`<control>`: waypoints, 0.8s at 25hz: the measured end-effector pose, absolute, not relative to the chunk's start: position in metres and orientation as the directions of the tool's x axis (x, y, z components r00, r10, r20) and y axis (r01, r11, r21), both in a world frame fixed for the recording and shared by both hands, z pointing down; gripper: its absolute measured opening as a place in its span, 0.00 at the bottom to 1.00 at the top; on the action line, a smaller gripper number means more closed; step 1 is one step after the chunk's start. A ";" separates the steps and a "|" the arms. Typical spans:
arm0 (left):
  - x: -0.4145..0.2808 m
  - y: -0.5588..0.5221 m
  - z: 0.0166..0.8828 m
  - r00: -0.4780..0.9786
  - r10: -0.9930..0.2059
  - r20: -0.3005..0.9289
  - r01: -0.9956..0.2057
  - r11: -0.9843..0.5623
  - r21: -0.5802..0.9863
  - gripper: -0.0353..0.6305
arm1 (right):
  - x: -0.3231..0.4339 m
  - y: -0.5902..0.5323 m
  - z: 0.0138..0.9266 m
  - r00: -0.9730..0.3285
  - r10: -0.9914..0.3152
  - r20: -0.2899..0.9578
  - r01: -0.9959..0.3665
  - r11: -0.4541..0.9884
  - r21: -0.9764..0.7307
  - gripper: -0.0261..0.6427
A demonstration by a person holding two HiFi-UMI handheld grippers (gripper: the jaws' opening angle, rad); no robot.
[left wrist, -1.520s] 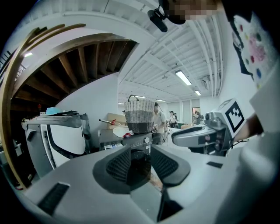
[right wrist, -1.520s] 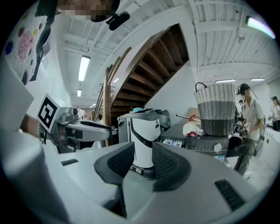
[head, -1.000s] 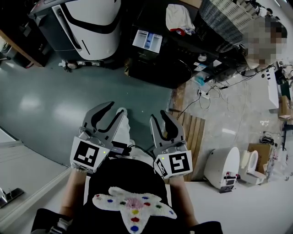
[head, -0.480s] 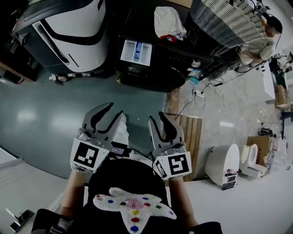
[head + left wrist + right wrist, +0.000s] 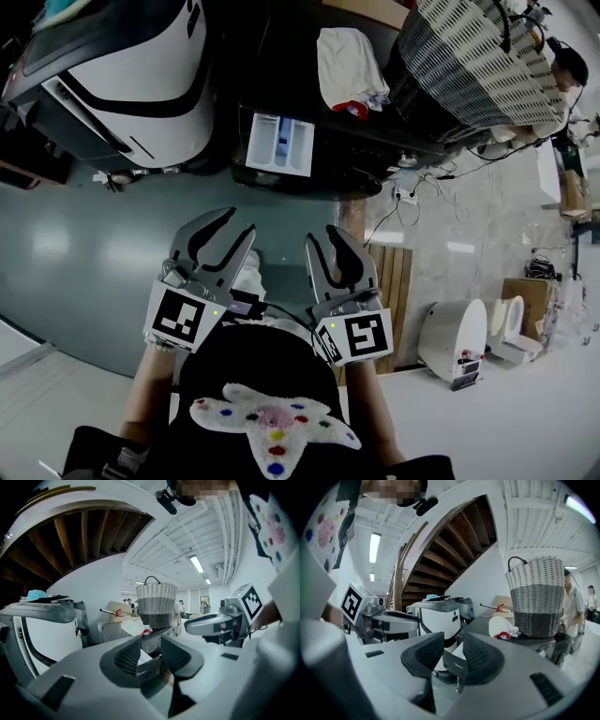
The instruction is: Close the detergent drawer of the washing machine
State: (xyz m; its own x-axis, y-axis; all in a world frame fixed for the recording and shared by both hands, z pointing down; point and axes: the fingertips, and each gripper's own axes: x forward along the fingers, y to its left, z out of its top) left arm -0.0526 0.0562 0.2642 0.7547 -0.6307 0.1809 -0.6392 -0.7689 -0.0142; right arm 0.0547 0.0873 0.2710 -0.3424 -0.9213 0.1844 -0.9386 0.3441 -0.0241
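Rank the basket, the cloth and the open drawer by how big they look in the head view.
1. basket: largest by far, though it stands tall and so sits nearer, which inflates it.
2. cloth: only slightly bigger than the drawer, a close call.
3. drawer: smallest.

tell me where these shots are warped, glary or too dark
Head view: fisheye bend toward the edges, pale glare patches on the green floor, detergent drawer bright against the dark washing machine. Left gripper view: heavy barrel warp, staircase underside in shadow. Right gripper view: same warp, ceiling lamp blown out.
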 end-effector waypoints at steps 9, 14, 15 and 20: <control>-0.063 -0.018 0.262 0.773 -0.611 0.173 -0.615 -0.788 -0.036 0.26 | 0.045 0.016 0.270 -0.318 -0.926 0.205 -0.947 0.321 -0.018 0.20; -0.068 -0.039 0.266 0.781 -0.600 0.174 -0.603 -0.796 -0.040 0.26 | 0.041 -0.003 0.272 -0.310 -0.926 0.217 -0.949 0.315 -0.012 0.20; -0.068 -0.041 0.267 0.781 -0.598 0.177 -0.601 -0.798 -0.046 0.26 | 0.040 -0.004 0.273 -0.310 -0.925 0.219 -0.949 0.314 -0.019 0.20; -0.068 -0.047 0.272 0.784 -0.591 0.191 -0.595 -0.803 -0.040 0.26 | 0.041 -0.010 0.278 -0.301 -0.924 0.236 -0.952 0.306 -0.019 0.20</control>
State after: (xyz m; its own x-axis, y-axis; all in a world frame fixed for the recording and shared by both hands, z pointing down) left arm -0.0682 -0.0465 0.2719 0.7840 -0.5908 0.1905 -0.5952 -0.8026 -0.0397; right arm 0.0410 -0.0098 0.2778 -0.3015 -0.9238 0.2361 -0.9519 0.3058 -0.0190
